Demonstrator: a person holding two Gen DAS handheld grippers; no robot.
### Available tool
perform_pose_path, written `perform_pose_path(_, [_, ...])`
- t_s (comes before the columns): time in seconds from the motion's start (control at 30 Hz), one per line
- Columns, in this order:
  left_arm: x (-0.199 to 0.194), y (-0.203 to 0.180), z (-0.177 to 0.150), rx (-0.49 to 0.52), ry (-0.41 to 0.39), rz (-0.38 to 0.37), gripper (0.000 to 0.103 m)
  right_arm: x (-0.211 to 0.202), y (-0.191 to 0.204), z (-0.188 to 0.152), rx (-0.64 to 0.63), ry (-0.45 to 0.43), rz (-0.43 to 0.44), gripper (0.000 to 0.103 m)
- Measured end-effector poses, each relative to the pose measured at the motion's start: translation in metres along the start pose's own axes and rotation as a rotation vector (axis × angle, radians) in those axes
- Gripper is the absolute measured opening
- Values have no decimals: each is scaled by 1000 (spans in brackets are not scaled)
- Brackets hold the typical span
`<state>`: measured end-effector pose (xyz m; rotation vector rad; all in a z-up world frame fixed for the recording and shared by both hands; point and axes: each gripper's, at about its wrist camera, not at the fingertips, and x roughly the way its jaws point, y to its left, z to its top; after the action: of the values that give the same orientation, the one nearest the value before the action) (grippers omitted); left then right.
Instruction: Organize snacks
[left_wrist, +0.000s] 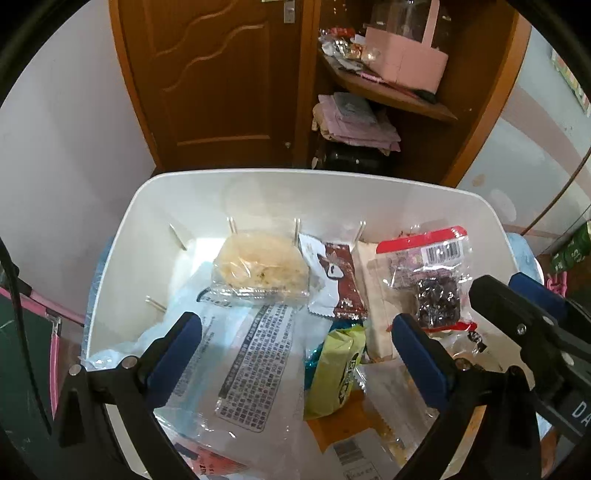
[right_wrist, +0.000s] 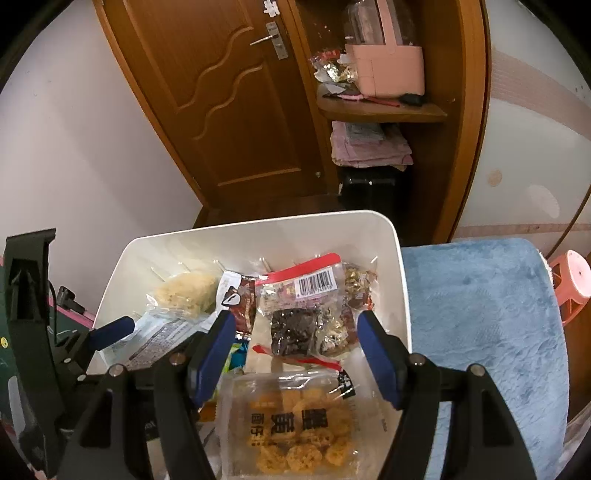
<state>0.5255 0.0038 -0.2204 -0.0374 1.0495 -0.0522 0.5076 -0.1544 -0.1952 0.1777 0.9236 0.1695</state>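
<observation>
A white bin (left_wrist: 155, 229) (right_wrist: 369, 229) holds several snack packets. In the left wrist view I see a pale rice cake bag (left_wrist: 258, 266), a brown and white packet (left_wrist: 336, 284), a green packet (left_wrist: 332, 373), a clear bag with printed text (left_wrist: 251, 354) and a red-topped bag of dark dried fruit (left_wrist: 432, 280). My left gripper (left_wrist: 295, 354) is open over the bin, holding nothing. My right gripper (right_wrist: 297, 354) is open above the dried fruit bag (right_wrist: 299, 314) and a clear bag of golden crisps (right_wrist: 295, 421). The left gripper's blue pad (right_wrist: 114, 328) shows at left.
The bin sits on a blue plush cover (right_wrist: 487, 325). Behind stand a wooden door (right_wrist: 221, 103) and a shelf with a pink basket (right_wrist: 388, 70), wrappers and folded cloths (right_wrist: 369, 144). A pink stool (right_wrist: 572, 277) is at right.
</observation>
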Motion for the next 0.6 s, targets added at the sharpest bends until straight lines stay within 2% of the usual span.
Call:
perform_pose_path(0.23, [-20, -1, 0, 27, -41, 28, 102, -14, 3, -2, -11, -17, 1, 69])
perform_pose_path(0.6, [-52, -5, -6, 72, -43, 51, 102, -46, 11, -7, -26, -34, 9, 69])
